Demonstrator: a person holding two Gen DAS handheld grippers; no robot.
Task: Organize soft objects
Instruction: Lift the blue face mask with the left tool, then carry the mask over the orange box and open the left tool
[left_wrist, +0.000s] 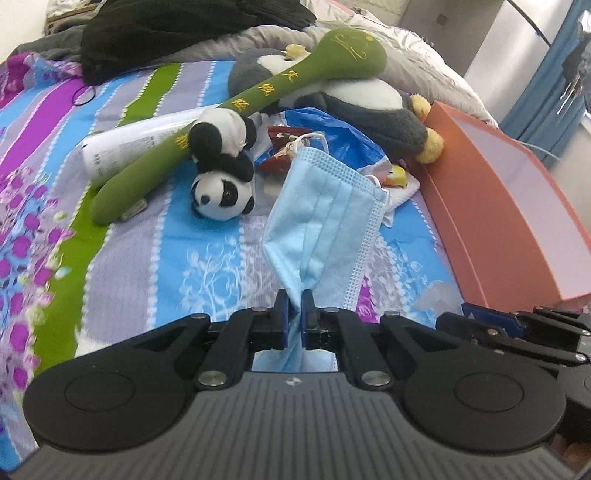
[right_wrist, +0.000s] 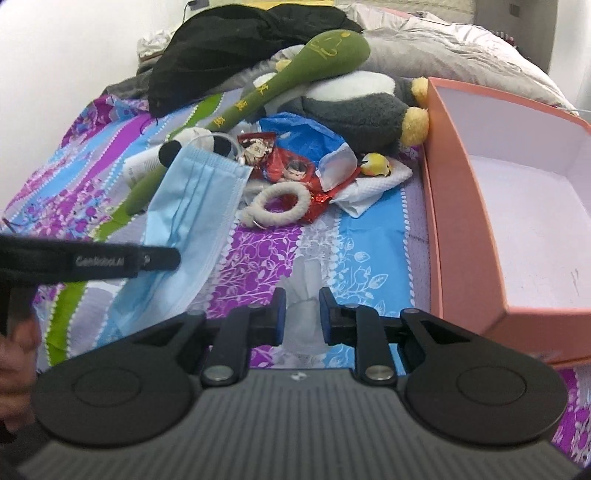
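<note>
Left tool closed on a bunched corner of the blue face mask, mask lifted above the striped bed sheet, just in front of the small panda plush. Right tool partly open, gripping nothing, low over a clear plastic scrap on the sheet. Pink box on the right side, open. Green plush stick across the grey penguin plush.

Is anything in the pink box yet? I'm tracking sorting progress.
No, the pink box shows only its bare white inside, while the blue face mask hangs pinched in the left gripper.
</note>
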